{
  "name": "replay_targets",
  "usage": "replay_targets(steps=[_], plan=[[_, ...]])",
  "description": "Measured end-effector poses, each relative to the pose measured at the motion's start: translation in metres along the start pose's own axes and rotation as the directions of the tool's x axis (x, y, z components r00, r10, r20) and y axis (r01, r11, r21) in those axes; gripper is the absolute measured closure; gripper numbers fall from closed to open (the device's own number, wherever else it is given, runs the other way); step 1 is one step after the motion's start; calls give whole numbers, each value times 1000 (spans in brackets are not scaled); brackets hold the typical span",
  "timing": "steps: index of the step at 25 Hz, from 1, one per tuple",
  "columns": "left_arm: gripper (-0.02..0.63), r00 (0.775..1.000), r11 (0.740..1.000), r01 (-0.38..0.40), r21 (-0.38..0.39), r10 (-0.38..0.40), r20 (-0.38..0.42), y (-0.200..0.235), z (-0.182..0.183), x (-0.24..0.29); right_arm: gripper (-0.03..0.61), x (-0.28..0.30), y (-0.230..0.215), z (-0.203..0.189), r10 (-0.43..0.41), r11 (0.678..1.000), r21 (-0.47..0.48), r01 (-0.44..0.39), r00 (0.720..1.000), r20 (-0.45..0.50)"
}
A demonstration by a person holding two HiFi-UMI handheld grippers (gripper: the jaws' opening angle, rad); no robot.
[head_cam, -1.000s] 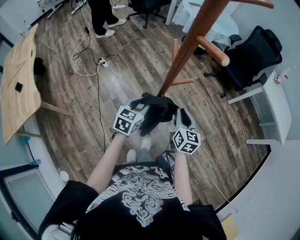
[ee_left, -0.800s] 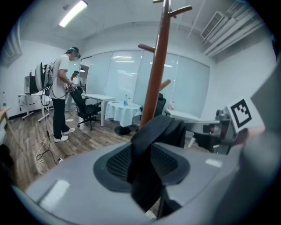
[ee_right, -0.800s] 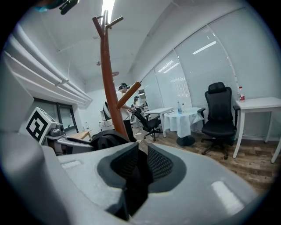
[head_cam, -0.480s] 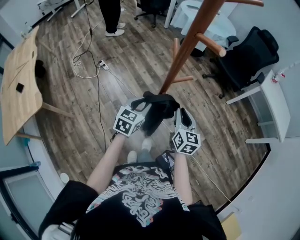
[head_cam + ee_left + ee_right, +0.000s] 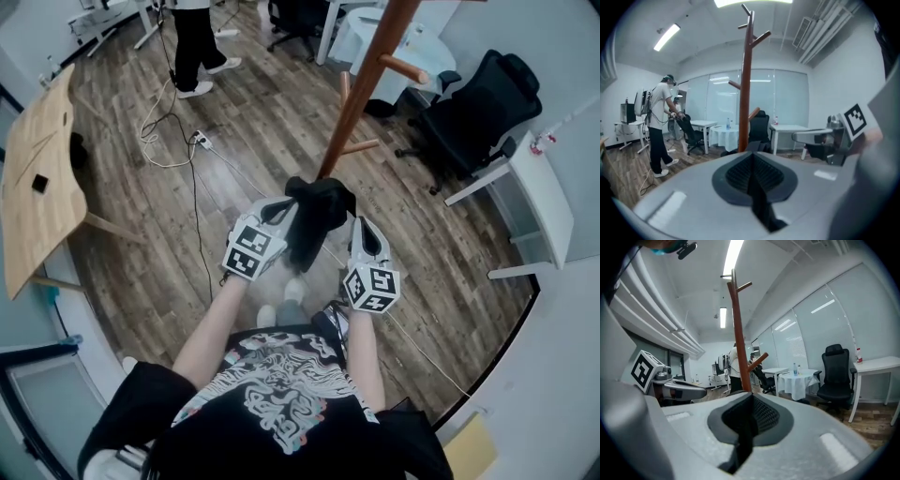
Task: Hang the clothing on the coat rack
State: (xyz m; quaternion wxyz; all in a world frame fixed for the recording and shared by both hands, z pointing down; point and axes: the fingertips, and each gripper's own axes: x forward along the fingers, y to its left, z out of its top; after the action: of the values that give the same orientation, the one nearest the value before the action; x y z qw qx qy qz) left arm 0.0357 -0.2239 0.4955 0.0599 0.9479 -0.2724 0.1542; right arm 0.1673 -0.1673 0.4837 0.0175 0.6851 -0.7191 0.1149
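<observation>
A bunched piece of black clothing point(image 5: 317, 211) hangs between my two grippers in front of my chest. My left gripper point(image 5: 281, 214) is shut on its left side, and a dark strip of cloth point(image 5: 761, 206) shows pinched between the closed pads. My right gripper point(image 5: 364, 234) is shut on the right side, with dark fabric point(image 5: 740, 446) caught in its jaws too. The brown wooden coat rack point(image 5: 361, 84) stands just beyond the clothing. Its pole and pegs rise straight ahead in the left gripper view point(image 5: 746, 84) and in the right gripper view point(image 5: 738, 333).
A black office chair point(image 5: 478, 108) and a white desk point(image 5: 534, 197) stand to the right. A wooden table point(image 5: 37, 178) is at the left. Cables point(image 5: 178, 131) trail over the wood floor. A person point(image 5: 192, 37) stands at the far back.
The clothing has bunched up tighter and sits a little closer to the rack's pole. The left gripper has drawn in against the cloth. The person at the back has stepped left.
</observation>
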Motion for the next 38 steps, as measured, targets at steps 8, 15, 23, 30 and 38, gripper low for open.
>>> replay_targets(steps=[8, 15, 23, 30, 38], plan=[[624, 994, 997, 77, 4, -77, 78, -38, 21, -45, 580, -45, 29, 12, 2, 998, -57, 0, 1000, 28], [624, 995, 998, 48, 51, -52, 86, -55, 19, -71, 580, -74, 54, 15, 20, 994, -106, -16, 999, 36], [624, 987, 999, -2, 51, -6, 164, -60, 39, -84, 580, -90, 59, 36, 42, 986, -162, -28, 996, 83], [624, 978, 998, -69, 12, 65, 197, -61, 50, -86, 580, -99, 44, 48, 54, 983, -181, -34, 992, 110], [624, 973, 991, -130, 35, 121, 198, -77, 53, -87, 580, -114, 32, 53, 90, 982, -177, -66, 987, 134]])
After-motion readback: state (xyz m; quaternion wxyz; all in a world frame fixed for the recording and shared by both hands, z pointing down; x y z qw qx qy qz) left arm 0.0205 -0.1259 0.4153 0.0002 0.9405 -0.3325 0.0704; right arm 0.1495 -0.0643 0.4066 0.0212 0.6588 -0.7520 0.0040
